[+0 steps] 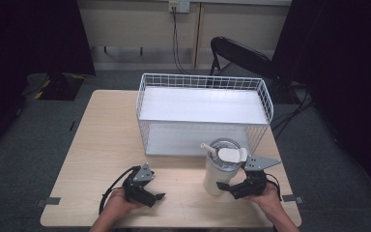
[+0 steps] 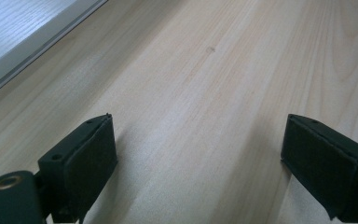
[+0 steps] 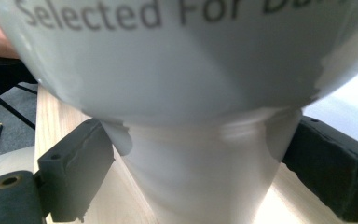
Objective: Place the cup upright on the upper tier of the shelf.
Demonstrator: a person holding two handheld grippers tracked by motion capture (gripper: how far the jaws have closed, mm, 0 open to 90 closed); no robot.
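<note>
Standing on the pale wood table (image 1: 101, 145): one smooth white tumbler (image 1: 218, 173) before one wire basket (image 1: 203, 113). Straddling its narrow base, right gripper (image 1: 225, 186), jaws apart. Resting open, left gripper (image 1: 158, 196).

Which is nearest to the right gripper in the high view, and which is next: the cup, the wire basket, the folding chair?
From the right gripper:
1. The cup, between its fingers at the table's front right.
2. The wire basket, just behind the cup, mid-table.
3. The folding chair, on the floor beyond the table's far edge.
</note>
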